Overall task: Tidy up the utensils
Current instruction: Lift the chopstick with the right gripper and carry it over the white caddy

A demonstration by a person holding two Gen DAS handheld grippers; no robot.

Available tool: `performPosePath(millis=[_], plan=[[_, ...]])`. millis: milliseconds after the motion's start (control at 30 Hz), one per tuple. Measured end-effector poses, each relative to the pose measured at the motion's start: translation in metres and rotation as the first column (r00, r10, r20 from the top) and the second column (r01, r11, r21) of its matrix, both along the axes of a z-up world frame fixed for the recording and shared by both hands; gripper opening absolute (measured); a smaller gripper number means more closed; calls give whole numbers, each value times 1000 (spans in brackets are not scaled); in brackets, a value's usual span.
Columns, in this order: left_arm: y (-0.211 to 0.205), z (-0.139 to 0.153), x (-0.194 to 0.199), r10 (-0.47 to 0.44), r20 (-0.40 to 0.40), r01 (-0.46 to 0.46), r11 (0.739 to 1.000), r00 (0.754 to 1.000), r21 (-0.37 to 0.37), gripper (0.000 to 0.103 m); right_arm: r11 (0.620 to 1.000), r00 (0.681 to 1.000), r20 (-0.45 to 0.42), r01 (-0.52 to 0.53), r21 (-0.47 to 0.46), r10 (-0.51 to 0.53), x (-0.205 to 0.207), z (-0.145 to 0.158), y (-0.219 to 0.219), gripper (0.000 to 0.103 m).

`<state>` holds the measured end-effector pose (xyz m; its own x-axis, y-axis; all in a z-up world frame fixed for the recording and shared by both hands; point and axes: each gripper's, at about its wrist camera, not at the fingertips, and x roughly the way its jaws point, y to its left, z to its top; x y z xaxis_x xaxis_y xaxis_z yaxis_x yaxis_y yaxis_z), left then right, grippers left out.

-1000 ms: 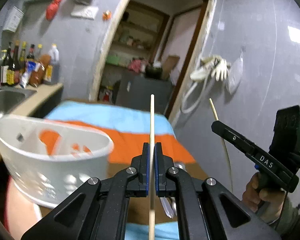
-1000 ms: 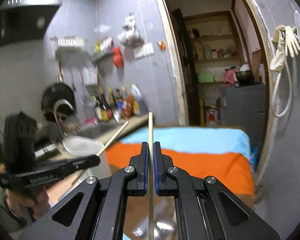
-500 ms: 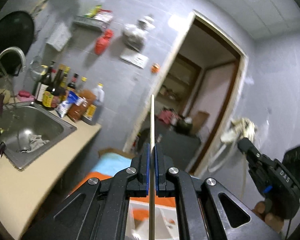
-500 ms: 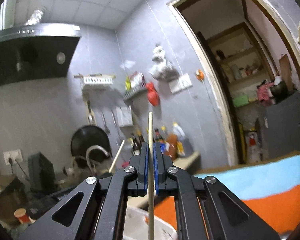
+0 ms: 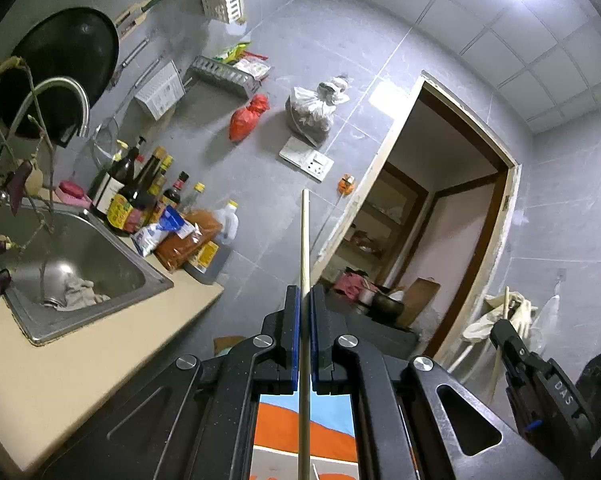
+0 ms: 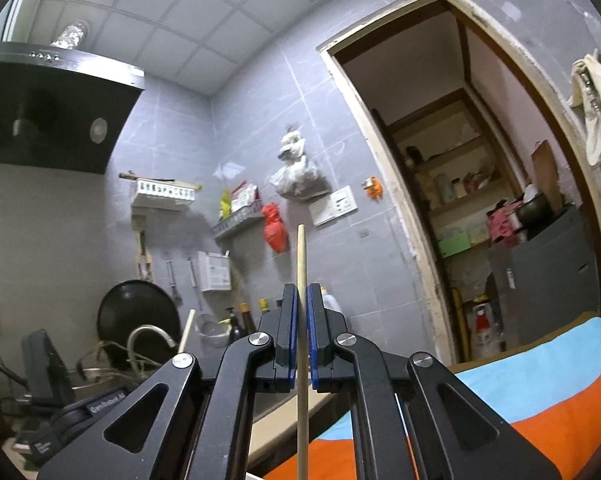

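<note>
Two handheld grippers each clamp a single wooden chopstick in a grey-tiled kitchen. From the left wrist camera, the left gripper has its blue-padded fingers pressed narrowly together on a pale left chopstick, which runs straight up the middle of the view, its tip rising past the jaws in front of the tiled wall. To the left lies a beige counter with a steel sink set into it, a curved faucet above the basin, and a cluster of sauce bottles at the back edge against the wall. A black wok hangs high on the wall. An open doorway fills the right half. At the lower right edge the right gripper shows in side view, with a slim stick rising from its tip. Below the jaws a strip of orange and blue cloth is visible. From the right wrist camera, the right gripper likewise squeezes its blue pads tight on the right chopstick, held upright in the centre. A black range hood hangs at upper left, the wok and faucet sit lower left, and the left gripper appears at the bottom left with its chopstick slanting upward. The orange and blue cloth spreads across the lower right, beside the doorway.
</note>
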<state>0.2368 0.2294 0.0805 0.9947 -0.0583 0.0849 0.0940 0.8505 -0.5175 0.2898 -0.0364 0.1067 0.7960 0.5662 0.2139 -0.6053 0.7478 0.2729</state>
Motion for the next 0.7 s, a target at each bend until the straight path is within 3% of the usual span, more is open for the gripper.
performPosePath(millis=[367, 700], plan=[[-23, -19, -2, 138, 38, -141, 986, 990, 92, 2, 999, 1000, -14, 3, -35, -4, 2, -18, 2, 3], [-47, -40, 0, 136, -12, -131, 972, 991, 197, 2, 997, 1000, -11, -3, -82, 2, -5, -31, 8, 3]])
